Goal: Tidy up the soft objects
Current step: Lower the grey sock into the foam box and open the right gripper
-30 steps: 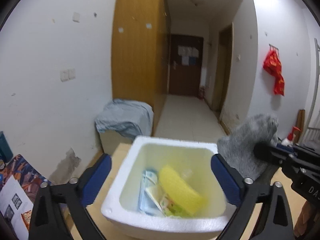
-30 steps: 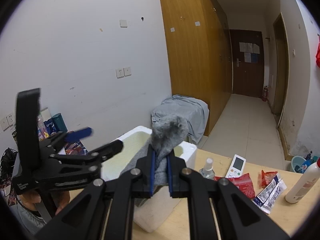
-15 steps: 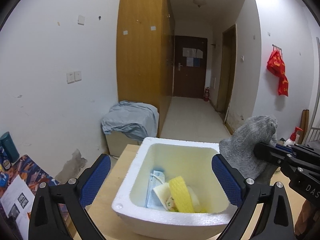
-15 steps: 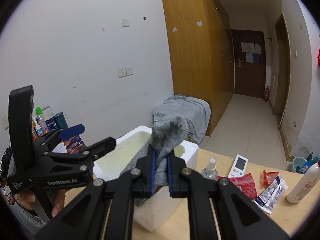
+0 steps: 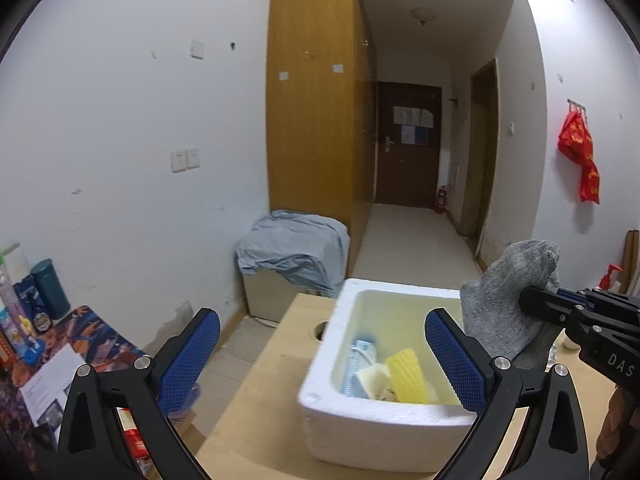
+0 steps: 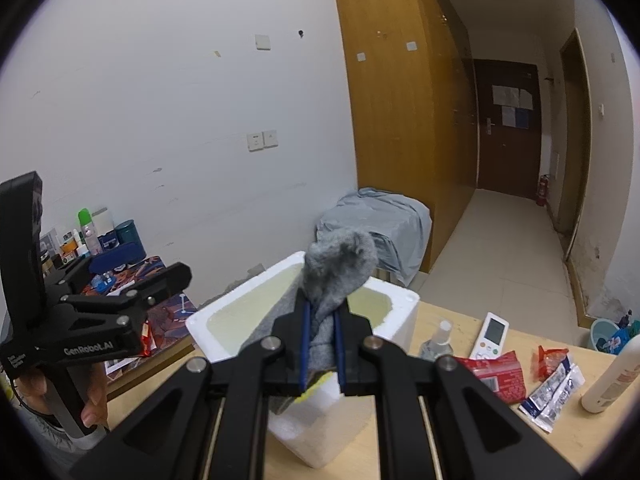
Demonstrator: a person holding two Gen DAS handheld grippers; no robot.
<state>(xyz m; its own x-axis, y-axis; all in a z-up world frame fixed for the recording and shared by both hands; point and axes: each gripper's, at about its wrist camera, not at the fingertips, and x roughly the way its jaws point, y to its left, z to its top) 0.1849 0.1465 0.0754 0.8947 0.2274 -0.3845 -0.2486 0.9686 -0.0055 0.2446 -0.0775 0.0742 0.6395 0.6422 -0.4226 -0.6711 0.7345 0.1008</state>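
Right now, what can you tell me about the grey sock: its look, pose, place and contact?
The grey sock is a soft, fuzzy knit, bunched rather than flat. The right tongs are shut on its middle between blue pads; a rounded end stands up above the fingertips while the rest droops below. It hangs at the rim of the white foam box, which already holds a yellow sponge. From the left wrist view it shows beside the box's right edge. Whether it touches the box is unclear.

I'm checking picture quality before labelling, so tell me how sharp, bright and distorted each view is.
Left wrist view: dim, even indoor light, the foam box slightly smeared at its near rim, walls bowed by the fisheye. Right wrist view: sharper, the grey sock crisp in the right claw, corners black.
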